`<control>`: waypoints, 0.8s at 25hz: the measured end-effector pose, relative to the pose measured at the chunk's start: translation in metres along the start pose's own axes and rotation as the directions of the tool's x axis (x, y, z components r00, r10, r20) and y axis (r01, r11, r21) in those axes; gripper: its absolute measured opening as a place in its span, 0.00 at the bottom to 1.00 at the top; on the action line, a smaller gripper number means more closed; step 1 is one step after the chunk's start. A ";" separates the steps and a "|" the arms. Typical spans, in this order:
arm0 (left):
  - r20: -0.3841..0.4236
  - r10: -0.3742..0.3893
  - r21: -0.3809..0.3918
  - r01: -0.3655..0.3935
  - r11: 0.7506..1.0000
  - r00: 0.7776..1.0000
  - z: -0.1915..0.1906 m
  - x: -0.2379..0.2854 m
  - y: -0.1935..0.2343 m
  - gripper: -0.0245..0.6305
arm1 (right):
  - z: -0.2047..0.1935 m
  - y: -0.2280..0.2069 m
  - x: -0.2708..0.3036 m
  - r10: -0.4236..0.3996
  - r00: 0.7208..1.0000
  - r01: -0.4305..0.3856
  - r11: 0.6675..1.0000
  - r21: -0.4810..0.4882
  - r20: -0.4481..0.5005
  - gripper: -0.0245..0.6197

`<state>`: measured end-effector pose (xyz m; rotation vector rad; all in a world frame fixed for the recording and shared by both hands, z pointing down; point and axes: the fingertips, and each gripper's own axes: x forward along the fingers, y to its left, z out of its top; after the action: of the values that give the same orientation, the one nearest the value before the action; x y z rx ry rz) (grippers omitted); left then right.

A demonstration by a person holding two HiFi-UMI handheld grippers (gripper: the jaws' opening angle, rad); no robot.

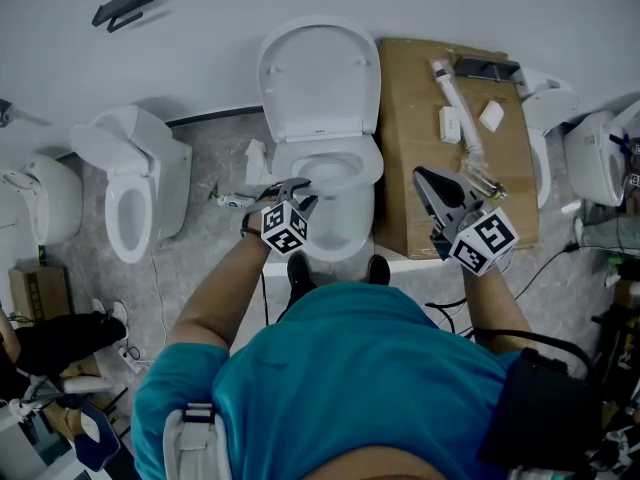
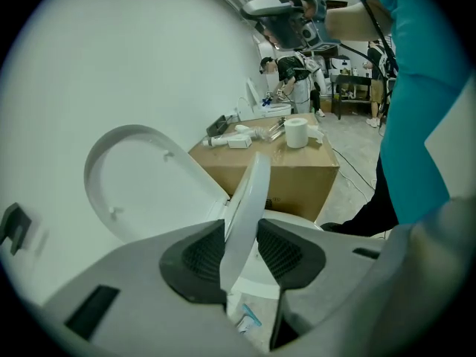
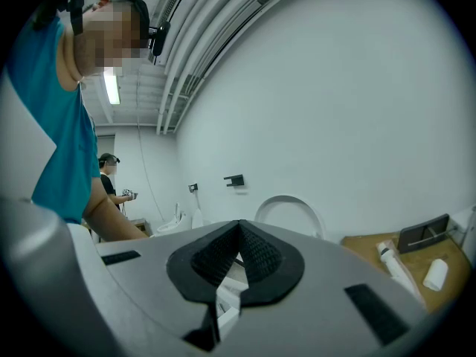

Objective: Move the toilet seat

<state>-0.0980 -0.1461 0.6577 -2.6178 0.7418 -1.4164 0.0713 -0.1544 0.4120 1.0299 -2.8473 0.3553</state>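
A white toilet (image 1: 335,218) stands in front of me with its lid (image 1: 320,73) leaning up against the wall. The toilet seat (image 2: 249,192) shows edge-on in the left gripper view, tilted up off the bowl, with the raised lid (image 2: 145,188) behind it. My left gripper (image 2: 242,255) is shut on the seat's rim, a pad on each side. In the head view the left gripper (image 1: 295,193) is at the bowl's front left. The right gripper (image 1: 440,203) hovers over the cardboard box's near edge, shut and empty. In its own view the right gripper (image 3: 238,244) has its pads touching.
A cardboard box (image 1: 420,98) with a roll and small parts stands right of the toilet. Another toilet (image 1: 135,183) is at the left and more are at the right (image 1: 600,153). Cables lie on the floor. Another person (image 2: 294,73) works in the background.
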 end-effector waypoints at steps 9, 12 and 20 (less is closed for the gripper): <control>0.031 0.047 -0.025 -0.047 0.999 0.998 0.014 -0.001 0.034 0.26 | 0.000 -0.003 -0.003 -0.006 1.000 0.006 1.000 0.000 0.001 0.04; 0.036 0.064 -0.030 -0.063 0.998 0.997 0.018 0.001 0.046 0.26 | 0.000 -0.006 -0.003 -0.009 1.000 0.009 1.000 0.001 0.000 0.04; 0.047 0.108 -0.034 -0.106 0.994 0.993 0.027 0.003 0.075 0.26 | -0.002 -0.007 -0.003 -0.010 1.000 0.010 1.000 0.002 0.000 0.04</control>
<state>-0.1034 -0.2181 0.6234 -2.5825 0.8903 -1.3181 0.0782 -0.1571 0.4143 1.0444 -2.8410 0.3573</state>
